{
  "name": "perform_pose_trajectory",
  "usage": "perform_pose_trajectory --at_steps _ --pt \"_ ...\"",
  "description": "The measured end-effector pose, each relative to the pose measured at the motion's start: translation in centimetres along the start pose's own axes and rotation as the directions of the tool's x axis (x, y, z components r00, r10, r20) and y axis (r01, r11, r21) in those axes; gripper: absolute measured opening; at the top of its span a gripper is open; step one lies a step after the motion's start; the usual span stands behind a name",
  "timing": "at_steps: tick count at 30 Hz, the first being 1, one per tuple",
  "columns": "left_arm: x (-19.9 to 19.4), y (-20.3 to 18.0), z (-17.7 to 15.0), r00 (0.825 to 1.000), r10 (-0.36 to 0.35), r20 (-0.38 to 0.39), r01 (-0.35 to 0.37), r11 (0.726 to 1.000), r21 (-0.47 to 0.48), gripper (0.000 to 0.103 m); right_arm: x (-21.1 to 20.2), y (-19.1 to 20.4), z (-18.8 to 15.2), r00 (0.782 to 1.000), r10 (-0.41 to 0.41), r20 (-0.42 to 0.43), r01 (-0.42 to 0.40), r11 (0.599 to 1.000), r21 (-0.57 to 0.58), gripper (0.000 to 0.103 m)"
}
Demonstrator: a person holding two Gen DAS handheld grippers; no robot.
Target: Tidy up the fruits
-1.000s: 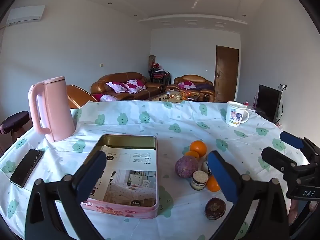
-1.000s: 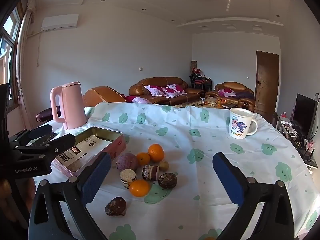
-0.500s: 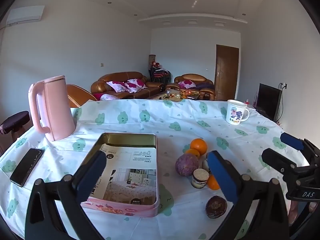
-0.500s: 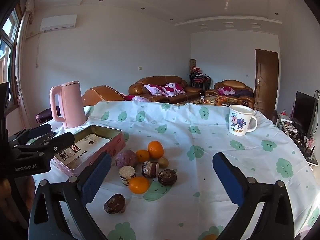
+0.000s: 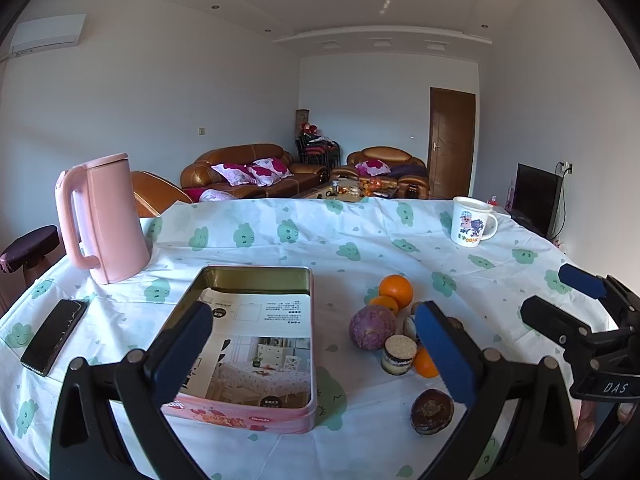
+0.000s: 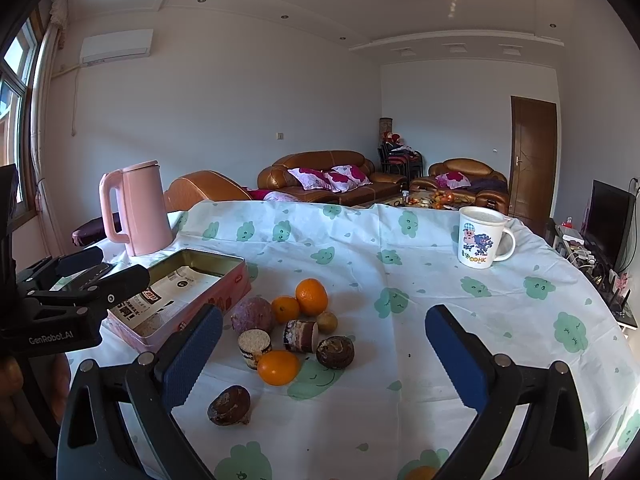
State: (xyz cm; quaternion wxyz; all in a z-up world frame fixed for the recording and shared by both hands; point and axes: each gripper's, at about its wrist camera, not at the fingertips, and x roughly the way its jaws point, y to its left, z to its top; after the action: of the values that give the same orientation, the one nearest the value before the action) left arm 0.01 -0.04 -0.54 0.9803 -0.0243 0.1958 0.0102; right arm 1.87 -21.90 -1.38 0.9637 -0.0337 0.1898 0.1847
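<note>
A pink tin box [image 5: 256,408] [image 6: 236,280] lined with printed paper lies open on the table. To its right sits a fruit cluster: three oranges [image 6: 311,296], a purple round fruit [image 6: 252,315] [image 5: 372,327], cut cylindrical pieces [image 6: 254,343], a small brown fruit [image 6: 328,321] and two dark brown fruits [image 6: 229,400] [image 5: 432,411]. My left gripper [image 5: 312,354] hovers open over the tin's near end. My right gripper [image 6: 324,354] hangs open above the near side of the cluster. Neither holds anything.
A pink kettle [image 5: 102,216] stands at the back left, a black phone [image 5: 54,336] lies near the left edge, and a cartoon mug [image 6: 480,242] stands at the back right. Behind the table are sofas and a door.
Both grippers have shifted only slightly; the table contents look the same and both stay open.
</note>
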Motion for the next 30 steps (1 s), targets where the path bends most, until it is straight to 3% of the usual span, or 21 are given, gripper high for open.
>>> perform_pose_trajectory --at_steps 30 --pt "-0.19 -0.24 -0.15 1.000 0.003 0.000 -0.003 1.000 0.009 0.103 0.37 0.57 -0.46 1.000 0.006 -0.011 -0.006 1.000 0.002 0.102"
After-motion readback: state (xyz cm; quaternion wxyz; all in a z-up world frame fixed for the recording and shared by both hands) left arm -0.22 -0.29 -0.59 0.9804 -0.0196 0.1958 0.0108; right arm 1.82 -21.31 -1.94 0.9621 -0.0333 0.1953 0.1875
